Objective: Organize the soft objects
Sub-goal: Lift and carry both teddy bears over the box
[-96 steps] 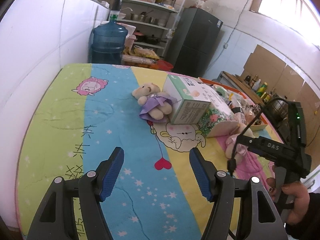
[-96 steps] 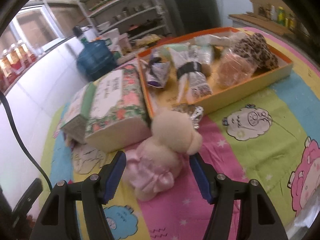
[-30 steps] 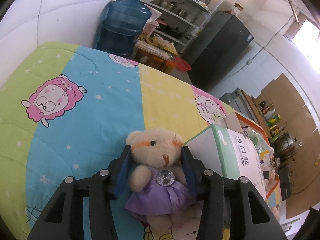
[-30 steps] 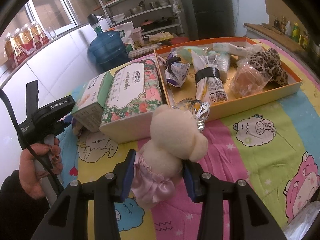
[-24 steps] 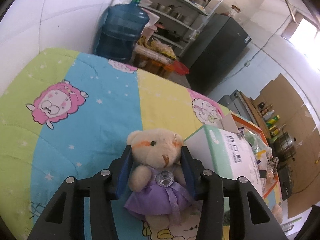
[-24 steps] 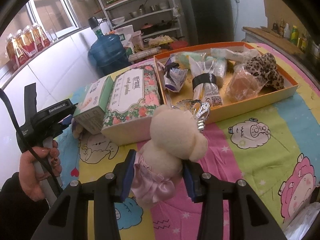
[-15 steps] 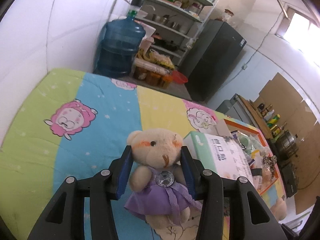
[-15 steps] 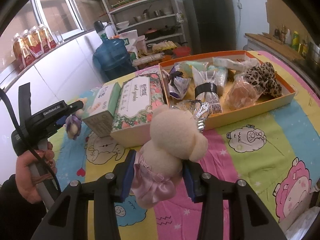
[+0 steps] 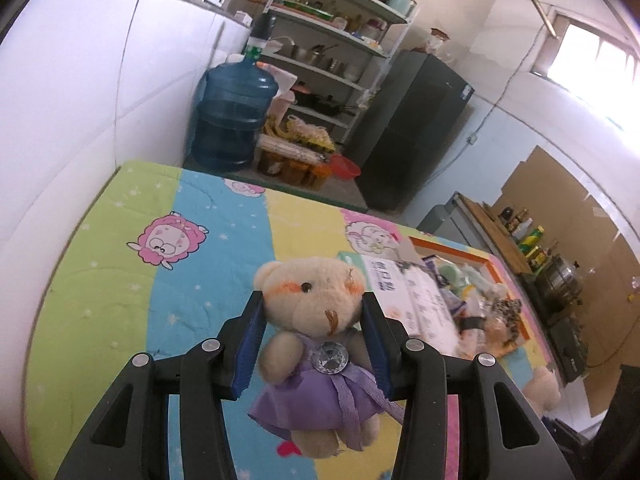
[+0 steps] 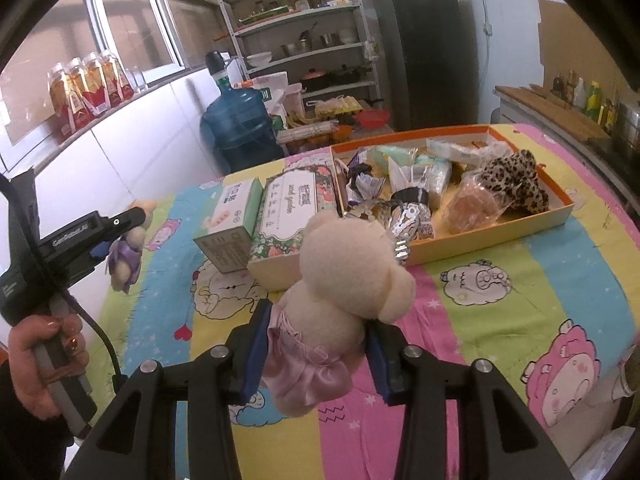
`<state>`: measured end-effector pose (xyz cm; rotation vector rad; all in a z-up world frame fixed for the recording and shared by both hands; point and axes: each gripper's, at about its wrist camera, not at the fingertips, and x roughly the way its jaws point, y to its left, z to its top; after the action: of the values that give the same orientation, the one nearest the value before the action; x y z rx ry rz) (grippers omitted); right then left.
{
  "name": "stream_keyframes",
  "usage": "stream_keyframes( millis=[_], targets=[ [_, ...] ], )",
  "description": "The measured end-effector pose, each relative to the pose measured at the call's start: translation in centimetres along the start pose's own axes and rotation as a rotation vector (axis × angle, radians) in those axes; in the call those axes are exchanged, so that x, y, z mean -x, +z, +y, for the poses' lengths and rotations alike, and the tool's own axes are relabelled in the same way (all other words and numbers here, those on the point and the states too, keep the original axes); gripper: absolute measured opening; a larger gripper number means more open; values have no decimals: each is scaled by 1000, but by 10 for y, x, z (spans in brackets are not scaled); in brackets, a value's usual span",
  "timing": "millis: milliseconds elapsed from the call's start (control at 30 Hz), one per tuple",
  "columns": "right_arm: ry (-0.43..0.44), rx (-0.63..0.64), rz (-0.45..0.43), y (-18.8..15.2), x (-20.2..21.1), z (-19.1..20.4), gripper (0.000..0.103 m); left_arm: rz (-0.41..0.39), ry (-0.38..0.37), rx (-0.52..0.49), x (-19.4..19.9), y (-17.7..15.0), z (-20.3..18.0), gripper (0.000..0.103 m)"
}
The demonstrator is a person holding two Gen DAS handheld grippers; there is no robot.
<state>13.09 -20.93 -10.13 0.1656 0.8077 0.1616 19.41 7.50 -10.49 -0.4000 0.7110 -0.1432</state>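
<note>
My left gripper (image 9: 312,320) is shut on a cream teddy bear in a purple dress (image 9: 316,336) and holds it above the cartoon-print cover (image 9: 120,280). The same bear (image 10: 126,252) shows in the right wrist view, hanging from the left gripper (image 10: 136,216) at the left. My right gripper (image 10: 316,332) is shut on a cream teddy bear in a pink dress (image 10: 336,300), lifted above the cover near its front. This pink-dress bear also shows at the lower right of the left wrist view (image 9: 540,388).
A green-white box (image 10: 228,224) and a floral box (image 10: 288,212) lie mid-table. An orange tray (image 10: 520,228) with packets and a leopard-print item (image 10: 512,180) sits at the back right. A blue water jug (image 10: 236,124), shelves and a fridge stand beyond the far edge.
Both grippers closed on their bears and have lifted them higher off the cover. The left gripper has pulled back and up from the green-white box.
</note>
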Motion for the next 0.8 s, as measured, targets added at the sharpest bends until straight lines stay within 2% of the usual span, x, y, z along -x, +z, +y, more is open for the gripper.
stream_keyframes(
  millis=[200,467,800],
  targets=[
    [-21,11,-51,2,26,-2,44,5,-48,-22,27,-13,-19,48],
    [-72,3,-128,8,60,-15,44,27,-137,-84,39,-24,-58,48],
    [-146,-49,-197,18,92,-51,44,31,-246,-153,43,-20,-110,48]
  ],
)
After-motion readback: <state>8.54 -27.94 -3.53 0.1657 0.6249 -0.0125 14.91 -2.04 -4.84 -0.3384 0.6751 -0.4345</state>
